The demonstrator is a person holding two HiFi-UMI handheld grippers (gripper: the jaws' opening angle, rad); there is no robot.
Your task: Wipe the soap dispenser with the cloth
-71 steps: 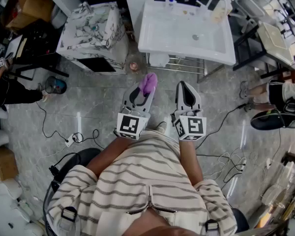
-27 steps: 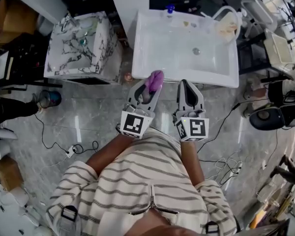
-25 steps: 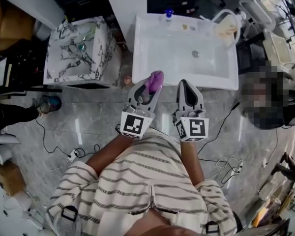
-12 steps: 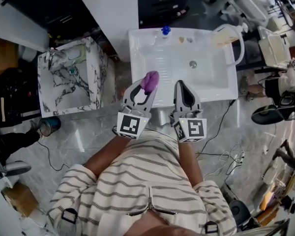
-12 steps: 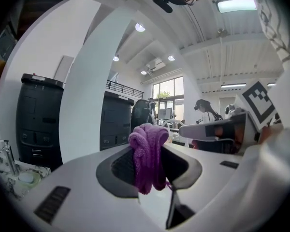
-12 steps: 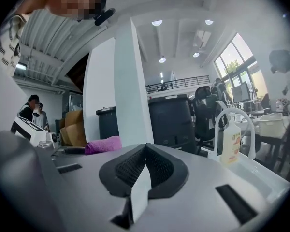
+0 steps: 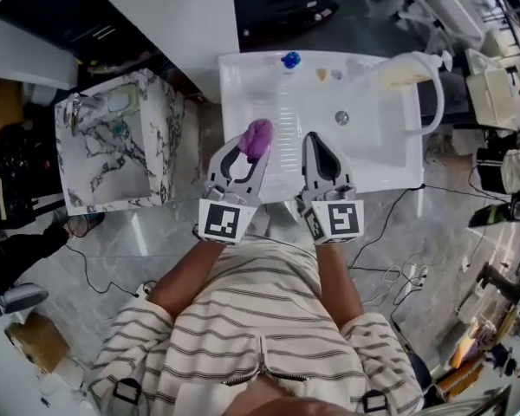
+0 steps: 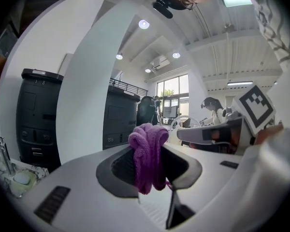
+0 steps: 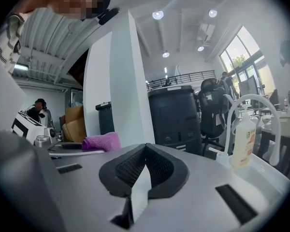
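The soap dispenser [image 9: 242, 140], its label too small to read, stood at the far right corner of the white sink [image 7: 243, 94]. The left gripper [image 7: 250, 152] pinched the purple cloth [image 8: 147, 149] over the sink's near edge. The right gripper [image 9: 144, 150], alongside, had its jaws pressed together, empty.

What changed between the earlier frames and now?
Both grippers advanced from over the floor to over the front edge of the sink. Nothing taken or released. Unchanged: left gripper grips the purple cloth, right gripper shut and empty, soap dispenser untouched at the sink's rear.
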